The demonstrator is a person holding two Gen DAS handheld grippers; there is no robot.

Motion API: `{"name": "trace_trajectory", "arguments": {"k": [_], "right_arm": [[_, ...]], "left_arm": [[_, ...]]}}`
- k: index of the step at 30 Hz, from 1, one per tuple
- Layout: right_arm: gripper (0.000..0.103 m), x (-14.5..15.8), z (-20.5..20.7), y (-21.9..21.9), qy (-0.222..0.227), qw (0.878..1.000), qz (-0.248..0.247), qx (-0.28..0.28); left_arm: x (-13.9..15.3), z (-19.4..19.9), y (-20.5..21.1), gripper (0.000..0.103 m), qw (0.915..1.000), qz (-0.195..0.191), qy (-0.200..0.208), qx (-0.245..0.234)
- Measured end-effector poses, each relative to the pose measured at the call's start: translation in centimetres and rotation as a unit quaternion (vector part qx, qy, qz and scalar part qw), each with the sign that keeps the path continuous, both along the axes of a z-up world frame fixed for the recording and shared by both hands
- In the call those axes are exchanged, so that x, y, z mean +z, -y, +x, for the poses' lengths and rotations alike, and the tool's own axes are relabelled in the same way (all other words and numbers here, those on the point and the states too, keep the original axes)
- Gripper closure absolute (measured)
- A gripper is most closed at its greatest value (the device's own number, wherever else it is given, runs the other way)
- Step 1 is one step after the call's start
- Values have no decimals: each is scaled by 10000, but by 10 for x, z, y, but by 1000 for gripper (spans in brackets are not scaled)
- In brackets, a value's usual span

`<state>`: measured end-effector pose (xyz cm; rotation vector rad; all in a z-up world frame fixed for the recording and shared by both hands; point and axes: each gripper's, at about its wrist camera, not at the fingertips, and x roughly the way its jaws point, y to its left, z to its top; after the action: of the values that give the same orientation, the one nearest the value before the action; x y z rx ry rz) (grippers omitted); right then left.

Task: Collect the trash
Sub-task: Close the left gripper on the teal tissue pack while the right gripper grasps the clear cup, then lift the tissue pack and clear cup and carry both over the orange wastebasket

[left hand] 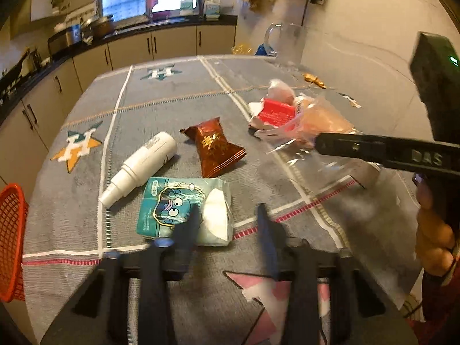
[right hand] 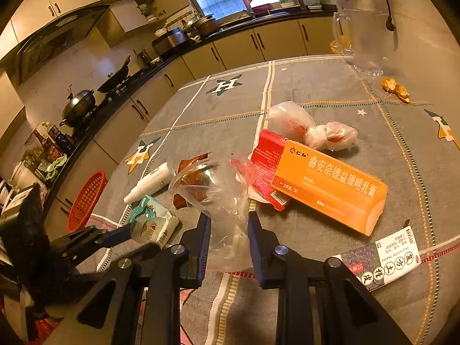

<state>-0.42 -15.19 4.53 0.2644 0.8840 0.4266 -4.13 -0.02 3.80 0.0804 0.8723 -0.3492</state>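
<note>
My right gripper (right hand: 228, 224) is shut on a clear plastic cup (right hand: 221, 198) and holds it above the table; it also shows in the left wrist view (left hand: 319, 143). My left gripper (left hand: 227, 215) is open, its left finger over a teal tissue pack (left hand: 184, 207). Trash lies on the grey tablecloth (left hand: 172, 100): a white spray bottle (left hand: 141, 166), a brown snack wrapper (left hand: 214, 149), a red box (right hand: 266, 158), an orange box (right hand: 330, 187), a crumpled plastic bag (right hand: 310, 129) and a printed carton (right hand: 385, 258).
A red mesh basket (left hand: 11, 241) hangs off the table's left edge, also in the right wrist view (right hand: 86, 201). A clear glass pitcher (right hand: 362, 37) and a gold foil wrapper (right hand: 396, 89) sit at the far right. Kitchen counters run behind.
</note>
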Motion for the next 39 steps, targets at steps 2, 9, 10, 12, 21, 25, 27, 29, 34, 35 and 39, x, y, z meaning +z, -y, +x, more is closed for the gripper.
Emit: {"name": "trace_trajectory", "arguments": {"k": [2, 9, 10, 12, 21, 25, 27, 29, 34, 35, 39], "right_arm": [[75, -2, 1, -1, -26, 10000, 11, 10], [75, -6, 2, -4, -103, 9999, 35, 55], [75, -6, 2, -4, -103, 9999, 42, 64], [75, -4, 0, -5, -73, 9999, 31, 80], [75, 4, -9, -18, 40, 9997, 7, 230], [75, 9, -12, -24, 77, 9996, -19, 273], [75, 10, -14, -27, 93, 9995, -23, 304], [75, 12, -16, -30, 105, 9994, -33, 323], [75, 15, -19, -37, 124, 9990, -19, 439], [75, 16, -20, -39, 136, 9989, -24, 457], [75, 21, -23, -49, 175, 9982, -16, 567]], "left_arm": [[-6, 8, -1, 103, 9999, -30, -135, 61], [2, 1, -5, 103, 9997, -149, 115, 171], [5, 0, -7, 103, 9996, -181, 136, 177], [13, -4, -12, 103, 9992, -232, 224, 217], [42, -14, -41, 103, 9965, -523, 472, 447], [50, -18, -54, 103, 9949, -679, 526, 532], [55, -22, -60, 103, 9940, -729, 576, 572], [58, -25, -64, 103, 9934, -756, 620, 603], [69, -33, -74, 103, 9913, -858, 722, 684], [70, -34, -76, 103, 9909, -867, 745, 707], [76, -42, -87, 103, 9894, -875, 825, 820]]}}
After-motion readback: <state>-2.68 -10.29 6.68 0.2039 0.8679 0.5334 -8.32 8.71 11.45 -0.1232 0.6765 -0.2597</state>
